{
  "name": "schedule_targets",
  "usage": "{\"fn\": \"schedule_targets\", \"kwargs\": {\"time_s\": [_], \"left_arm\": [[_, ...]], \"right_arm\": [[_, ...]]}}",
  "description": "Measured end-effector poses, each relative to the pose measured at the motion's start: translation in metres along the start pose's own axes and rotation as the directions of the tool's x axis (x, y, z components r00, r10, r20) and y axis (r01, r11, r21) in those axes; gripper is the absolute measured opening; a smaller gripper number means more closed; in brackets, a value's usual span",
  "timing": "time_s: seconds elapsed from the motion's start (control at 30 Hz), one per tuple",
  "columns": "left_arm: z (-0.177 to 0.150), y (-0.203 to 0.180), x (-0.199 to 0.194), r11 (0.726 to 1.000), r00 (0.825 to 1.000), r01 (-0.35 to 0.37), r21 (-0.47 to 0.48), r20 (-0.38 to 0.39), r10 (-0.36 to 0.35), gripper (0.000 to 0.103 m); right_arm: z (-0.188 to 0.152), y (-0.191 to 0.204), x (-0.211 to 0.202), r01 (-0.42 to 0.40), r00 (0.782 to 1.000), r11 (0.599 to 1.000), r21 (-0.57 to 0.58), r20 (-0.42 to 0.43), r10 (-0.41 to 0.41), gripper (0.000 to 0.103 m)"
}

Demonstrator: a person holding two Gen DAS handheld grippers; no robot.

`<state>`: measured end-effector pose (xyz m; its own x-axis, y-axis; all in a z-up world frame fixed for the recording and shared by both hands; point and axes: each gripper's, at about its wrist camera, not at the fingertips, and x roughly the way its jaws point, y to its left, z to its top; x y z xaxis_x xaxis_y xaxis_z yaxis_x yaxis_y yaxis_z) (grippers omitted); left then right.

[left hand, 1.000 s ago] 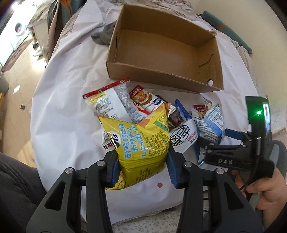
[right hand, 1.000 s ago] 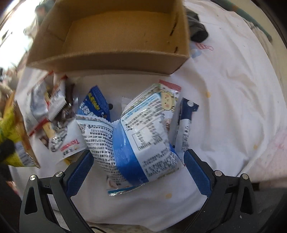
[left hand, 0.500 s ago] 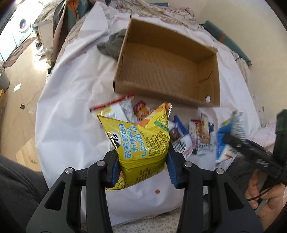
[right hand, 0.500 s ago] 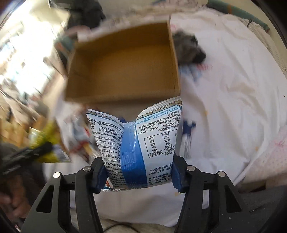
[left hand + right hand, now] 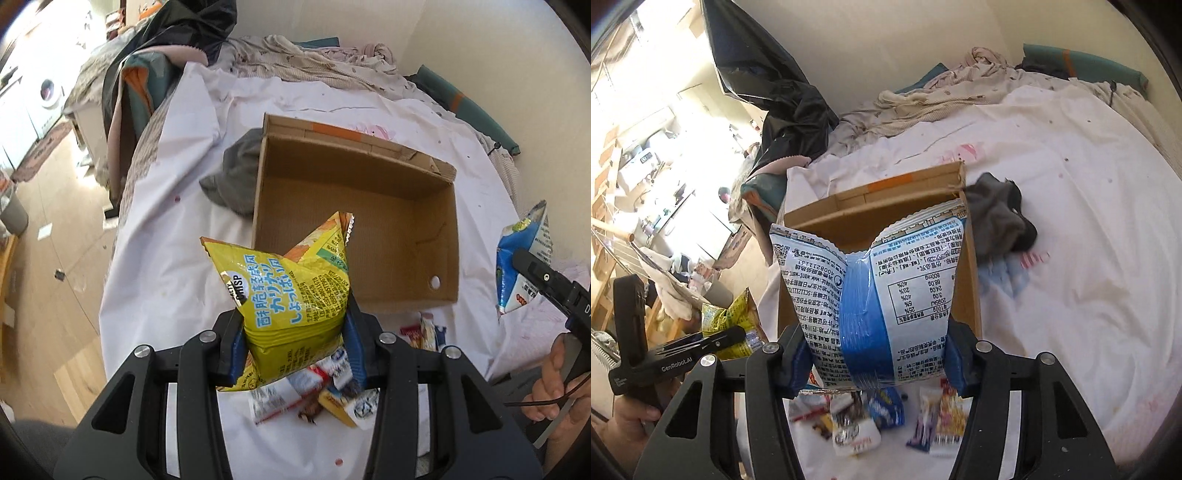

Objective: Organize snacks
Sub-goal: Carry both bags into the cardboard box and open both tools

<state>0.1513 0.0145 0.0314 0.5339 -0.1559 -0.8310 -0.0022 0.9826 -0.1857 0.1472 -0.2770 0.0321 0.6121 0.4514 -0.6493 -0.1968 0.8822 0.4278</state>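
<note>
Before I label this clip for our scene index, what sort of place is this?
Most likely a lived-in bedroom at home. The cardboard box sits on a bed under a white sheet, rumpled bedding is piled against the wall, and a washing machine stands in the space beyond.

- Strong daylight floods in from the left, blowing out the room beyond the bed (image 5: 1071,258) in the right wrist view.
- Loose snack packets (image 5: 886,424) below look smeared by motion blur.
- Fisheye bending and dark vignetting mark the corners.
</note>
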Motion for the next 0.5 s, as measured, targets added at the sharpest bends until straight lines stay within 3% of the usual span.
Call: {"fn": "schedule_targets", "kwargs": {"time_s": [0.23,0.5], "left_arm": [[0.021,-0.019,0.030,0.998,1.000,-0.010,0.063,0.002,0.010,0.040],[0.017,-0.037,0.064,0.986,1.000,-0.003,0.166,0.021,0.000,0.040]], "right_arm": [[0.011,-0.009,0.041,0.005,0.998,0.998,0.063,-0.055,-0.002,0.060],[-0.009,-0.006,0.075,0.077,0.991,0.997,-0.011,-0.113,-0.078,0.060]]}}
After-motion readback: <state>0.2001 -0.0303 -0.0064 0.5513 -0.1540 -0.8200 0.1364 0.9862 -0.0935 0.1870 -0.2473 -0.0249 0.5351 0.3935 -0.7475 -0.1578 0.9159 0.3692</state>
